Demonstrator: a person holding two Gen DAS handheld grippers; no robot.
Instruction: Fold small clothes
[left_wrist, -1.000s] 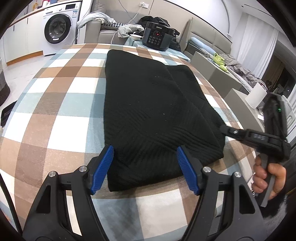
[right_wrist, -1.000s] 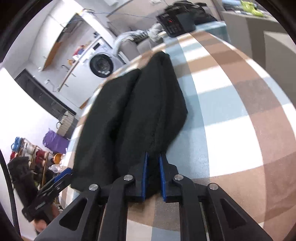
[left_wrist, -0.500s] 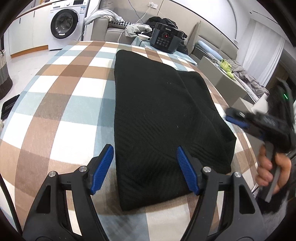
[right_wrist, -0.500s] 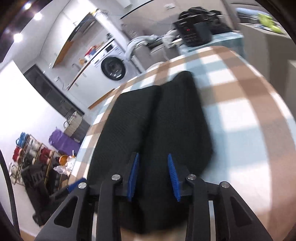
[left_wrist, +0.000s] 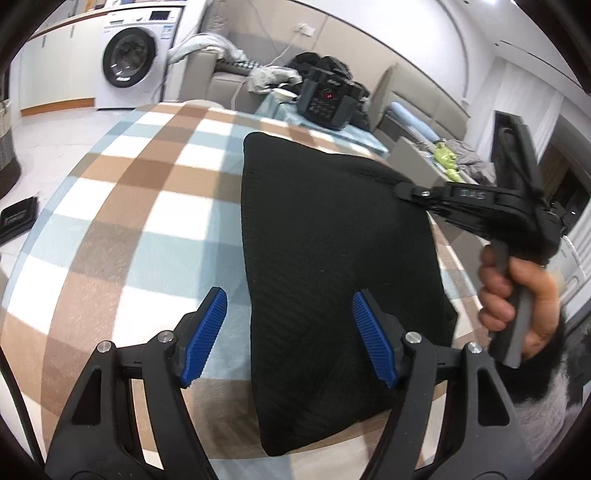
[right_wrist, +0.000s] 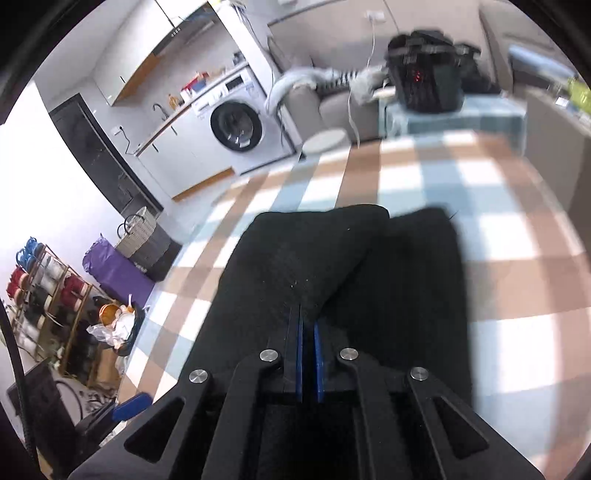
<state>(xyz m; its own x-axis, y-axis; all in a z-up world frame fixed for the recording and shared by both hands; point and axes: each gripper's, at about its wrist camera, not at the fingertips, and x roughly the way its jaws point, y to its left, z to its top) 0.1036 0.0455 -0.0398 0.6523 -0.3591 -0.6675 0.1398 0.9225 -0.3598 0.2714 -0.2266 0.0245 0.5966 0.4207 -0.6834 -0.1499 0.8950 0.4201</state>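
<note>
Over checked cloth (left_wrist: 147, 221), left tool (left_wrist: 290, 332) gapes; right tool (right_wrist: 307, 325), just closed, pinches black garment (left_wrist: 332, 240).

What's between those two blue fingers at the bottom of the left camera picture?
In the left wrist view, the near edge of the black garment and a strip of checked tablecloth lie between the left gripper's open fingers, untouched.

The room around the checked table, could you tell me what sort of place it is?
Most likely a lived-in home: a washing machine under a counter, a sofa strewn with clothes, and a shoe rack.
</note>
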